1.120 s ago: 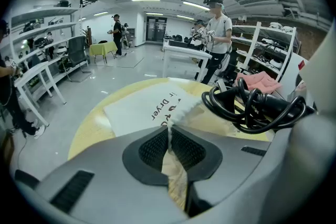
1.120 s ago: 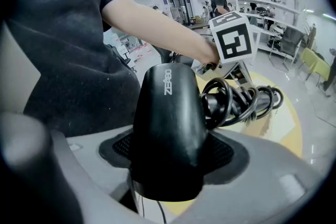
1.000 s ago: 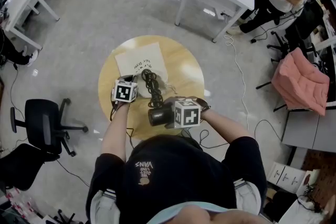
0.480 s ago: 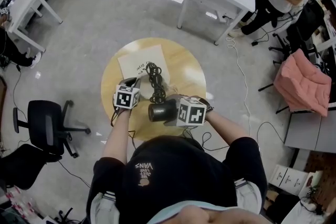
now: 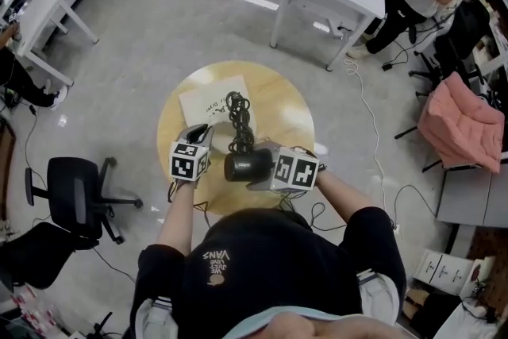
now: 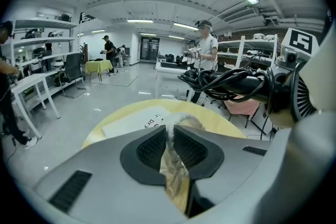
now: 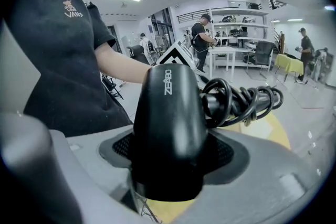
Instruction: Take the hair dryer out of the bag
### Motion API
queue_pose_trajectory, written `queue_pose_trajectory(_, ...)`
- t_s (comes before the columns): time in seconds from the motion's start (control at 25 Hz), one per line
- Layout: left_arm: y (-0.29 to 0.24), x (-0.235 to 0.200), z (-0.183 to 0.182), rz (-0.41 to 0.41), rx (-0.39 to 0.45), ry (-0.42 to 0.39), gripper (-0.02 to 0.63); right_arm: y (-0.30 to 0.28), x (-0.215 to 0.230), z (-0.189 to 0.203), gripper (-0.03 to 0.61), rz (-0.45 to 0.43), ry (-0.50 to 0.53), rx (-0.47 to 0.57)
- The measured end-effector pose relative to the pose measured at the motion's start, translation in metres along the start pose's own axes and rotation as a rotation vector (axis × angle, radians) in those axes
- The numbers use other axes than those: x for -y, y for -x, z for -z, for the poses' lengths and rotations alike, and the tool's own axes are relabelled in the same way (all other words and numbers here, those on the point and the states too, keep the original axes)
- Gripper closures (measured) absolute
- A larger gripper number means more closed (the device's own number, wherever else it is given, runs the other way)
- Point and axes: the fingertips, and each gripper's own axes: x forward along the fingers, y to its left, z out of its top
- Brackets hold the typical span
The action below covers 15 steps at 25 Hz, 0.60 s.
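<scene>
Hair dryer (image 5: 248, 165) is a black one, and the right gripper (image 5: 266, 171) has it clamped across the thick barrel, above the near edge of the round yellow table (image 5: 282, 103). In the right gripper view the barrel fills the space between both pads, so this grip looks firm. The handle, with the cord (image 5: 237, 117) wound around it in loops, sticks out away from the person, over the table and toward the bag (image 5: 213, 99).

The bag is a pale cloth one with some print on it. It lies mostly flat on the far half of the table. The left gripper (image 5: 200, 132) holds a fold of the cloth in a narrow gap between its pads. Its jaws have just been opening a little, but the cloth is between them and looks pinched.

As I judge it, the dryer is already free of the bag, or very nearly. I cannot see whether a loop of cord catches on the cloth. To finish the step well, the person should hold the barrel tight and carry the dryer up and toward the body. The left gripper should hold the bag back until the cord end is plainly clear, and only then let the cloth fall. A loose loop could drag the bag along.
</scene>
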Motion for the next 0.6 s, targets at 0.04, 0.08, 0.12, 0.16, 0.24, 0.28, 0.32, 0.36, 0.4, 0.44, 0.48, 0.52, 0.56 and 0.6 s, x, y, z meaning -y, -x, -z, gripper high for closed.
queue_pose_trajectory(0.04,0.004,0.0,-0.001,-0.002,0.011,0.001,0.554,0.001,0.0,-0.001,0.227,0.005,-0.003,0.008)
queue_pose_trajectory(0.08,0.007,0.001,-0.001,0.0,0.02,0.003,0.554,0.001,0.001,-0.001,0.227,0.009,-0.006,0.015)
queue_pose_trajectory(0.12,0.01,0.003,-0.001,0.007,0.031,0.006,0.554,0.002,0.001,-0.002,0.227,0.014,-0.011,0.022)
queue_pose_trajectory(0.16,0.012,0.005,-0.002,0.018,0.043,0.011,0.552,0.002,0.001,-0.002,0.227,0.019,-0.016,0.028)
queue_pose_trajectory(0.24,0.018,0.008,-0.004,0.043,0.076,0.025,0.551,0.003,0.002,-0.003,0.227,0.027,-0.03,0.039)
queue_pose_trajectory(0.28,0.022,0.009,-0.006,0.054,0.093,0.031,0.551,0.003,0.002,-0.004,0.227,0.029,-0.037,0.044)
queue_pose_trajectory(0.32,0.025,0.011,-0.008,0.064,0.104,0.036,0.547,0.004,0.002,-0.005,0.227,0.03,-0.043,0.05)
queue_pose_trajectory(0.36,0.027,0.012,-0.01,0.071,0.109,0.037,0.527,0.005,0.002,-0.006,0.227,0.032,-0.048,0.056)
queue_pose_trajectory(0.4,0.029,0.013,-0.011,0.075,0.11,0.035,0.512,0.006,0.003,-0.008,0.227,0.035,-0.052,0.062)
queue_pose_trajectory(0.44,0.031,0.013,-0.012,0.074,0.112,0.03,0.512,0.006,0.003,-0.009,0.227,0.039,-0.054,0.069)
queue_pose_trajectory(0.48,0.033,0.013,-0.013,0.071,0.118,0.024,0.512,0.006,0.004,-0.01,0.227,0.044,-0.056,0.076)
queue_pose_trajectory(0.52,0.036,0.013,-0.014,0.067,0.127,0.021,0.512,0.006,0.004,-0.012,0.227,0.048,-0.058,0.083)
queue_pose_trajectory(0.56,0.039,0.012,-0.015,0.064,0.138,0.02,0.512,0.006,0.004,-0.013,0.227,0.052,-0.061,0.092)
queue_pose_trajectory(0.6,0.042,0.013,-0.016,0.061,0.151,0.02,0.512,0.006,0.004,-0.014,0.227,0.056,-0.065,0.101)
